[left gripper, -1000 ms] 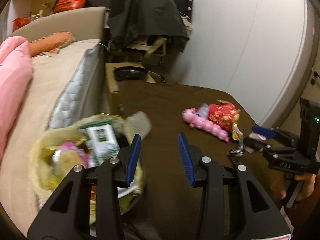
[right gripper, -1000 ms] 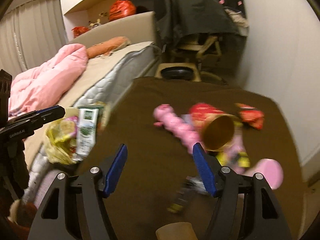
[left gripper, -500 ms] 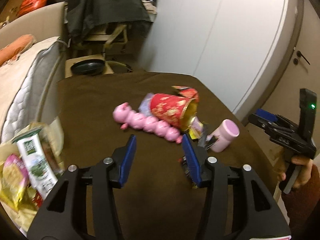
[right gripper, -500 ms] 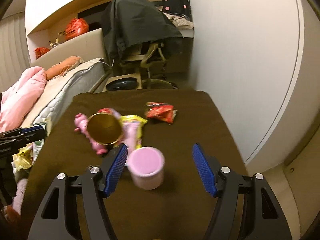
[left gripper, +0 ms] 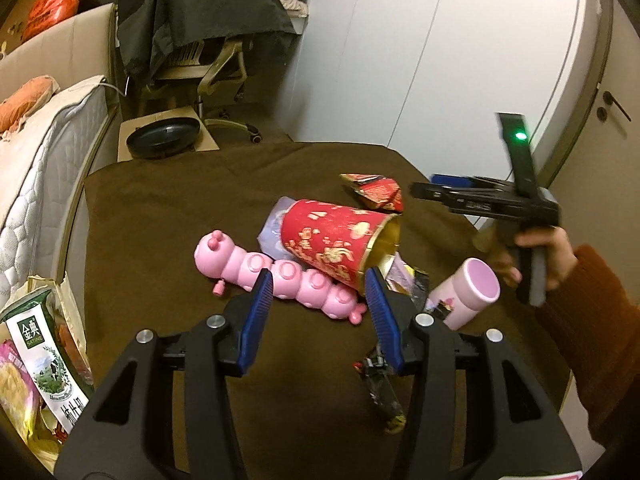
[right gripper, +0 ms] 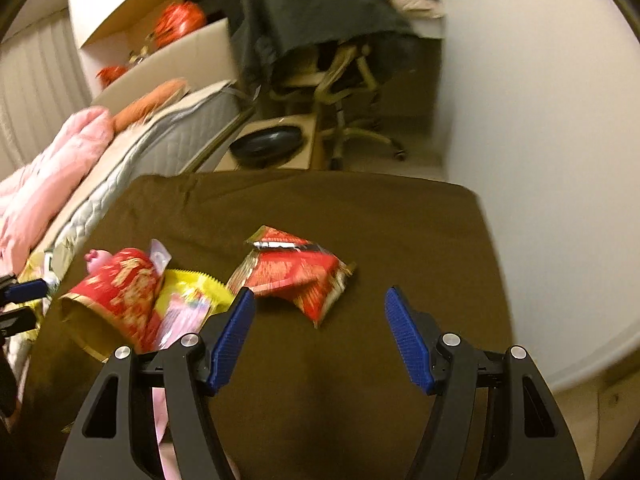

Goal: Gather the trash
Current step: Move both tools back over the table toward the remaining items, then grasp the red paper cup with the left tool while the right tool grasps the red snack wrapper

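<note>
Trash lies on a brown-covered table (left gripper: pixel 168 216). A red and gold paper cup (left gripper: pixel 336 236) lies on its side beside a pink caterpillar toy (left gripper: pixel 276 276), a pink cup (left gripper: pixel 468 292), a red snack wrapper (left gripper: pixel 376 190) and a dark wrapper (left gripper: pixel 382 392). My left gripper (left gripper: pixel 320 316) is open and empty just short of the caterpillar toy. My right gripper (right gripper: pixel 320 336) is open and empty, just short of the red snack wrapper (right gripper: pixel 296 272). The red cup (right gripper: pixel 116 300) and a yellow wrapper (right gripper: pixel 188 292) lie to its left. The right gripper also shows in the left wrist view (left gripper: pixel 480 196).
A trash bag (left gripper: pixel 36 364) holding a green carton and wrappers sits at the table's left edge. A bed (left gripper: pixel 36 152) stands to the left. A chair draped in dark cloth (left gripper: pixel 200 20) and a black round object (left gripper: pixel 164 138) are beyond the table. A white wall is on the right.
My left gripper swung right, away from the trash bag, to face the caterpillar toy and red cup. My right gripper moved from the pink cup to face the red snack wrapper.
</note>
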A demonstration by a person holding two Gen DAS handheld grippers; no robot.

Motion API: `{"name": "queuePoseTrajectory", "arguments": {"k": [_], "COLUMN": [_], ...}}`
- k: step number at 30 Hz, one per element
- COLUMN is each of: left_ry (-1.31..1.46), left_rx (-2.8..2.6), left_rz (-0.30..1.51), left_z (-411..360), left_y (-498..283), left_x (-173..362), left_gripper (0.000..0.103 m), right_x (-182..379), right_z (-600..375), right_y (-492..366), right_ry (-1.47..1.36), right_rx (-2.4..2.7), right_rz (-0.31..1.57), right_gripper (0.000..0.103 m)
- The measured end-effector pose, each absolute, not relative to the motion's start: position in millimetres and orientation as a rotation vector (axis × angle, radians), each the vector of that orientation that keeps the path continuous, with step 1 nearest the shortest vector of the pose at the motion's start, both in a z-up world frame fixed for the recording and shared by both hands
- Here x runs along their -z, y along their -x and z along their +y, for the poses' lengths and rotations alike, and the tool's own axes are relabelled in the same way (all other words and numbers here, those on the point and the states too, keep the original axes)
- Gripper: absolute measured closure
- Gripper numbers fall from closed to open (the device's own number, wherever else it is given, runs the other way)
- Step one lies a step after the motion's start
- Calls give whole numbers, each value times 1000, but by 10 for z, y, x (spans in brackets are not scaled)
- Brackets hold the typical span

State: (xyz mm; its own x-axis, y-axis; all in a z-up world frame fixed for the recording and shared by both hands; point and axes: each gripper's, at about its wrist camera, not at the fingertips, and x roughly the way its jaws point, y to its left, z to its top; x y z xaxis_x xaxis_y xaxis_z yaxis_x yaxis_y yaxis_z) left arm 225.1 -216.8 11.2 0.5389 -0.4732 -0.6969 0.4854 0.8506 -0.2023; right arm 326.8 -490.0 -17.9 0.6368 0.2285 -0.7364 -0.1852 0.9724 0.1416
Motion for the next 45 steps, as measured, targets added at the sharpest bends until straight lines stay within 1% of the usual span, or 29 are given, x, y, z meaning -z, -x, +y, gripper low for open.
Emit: {"name": "queuePoseTrajectory", "arguments": {"k": [3, 5, 7, 8, 10, 13, 15, 16, 18, 21, 30, 37, 40, 45], "left_ry": [-2, 3, 10, 12, 10, 10, 15, 14, 3, 2, 149, 149, 183, 219], "left_rx": [564, 565, 569, 575, 586, 601, 614, 616, 614, 610, 551, 482, 486, 502], "left_rz": [837, 838, 839, 840, 841, 850, 852, 850, 842, 844, 890, 950, 981, 1032], "left_z": [-2152, -2169, -2179, -2175, -2185, -2244, -2294, -2316, -2383, -2467, -2545, -2646, -2655, -2677], "left_y": [-2336, -2364, -2387, -2386, -2382, -2399, -2397, -2396, -2389, -2390, -2675, -2776, -2817, -2850], "left_x": [-86, -89, -94, -96, -94, -74, -61, -63, -69, -86, -205, -18, 61, 140], "left_gripper": [57, 57, 57, 57, 57, 56, 55, 52, 49, 49, 48, 47, 44, 44], "right_x": [282, 425, 479, 472, 472, 390, 331, 275, 213, 91, -183, -201, -179, -134], "right_z": [-4788, -4698, -4681, -4703, -4778, -4811, -4858, -4913, -4985, -5108, -5285, -5255, -5217, -5079], "right_y": [-3504, -3664, -3697, -3690, -3645, -3447, -3311, -3193, -3052, -2748, -1946, -1480, -1289, -993], "right_ry": [-24, 15, 3, -13, -76, -59, -69, -87, -98, -94, -137, -190, -212, -229], "right_rx": [-277, -296, -308, -310, -306, -270, -249, -220, -178, -87, 58, 49, 47, 28], "right_rz": [871, 929, 926, 923, 946, 923, 911, 900, 887, 869, 785, 770, 765, 761], "right_gripper": [39, 39, 40, 54, 78, 81, 82, 82, 82, 82, 82, 82, 82, 82]}}
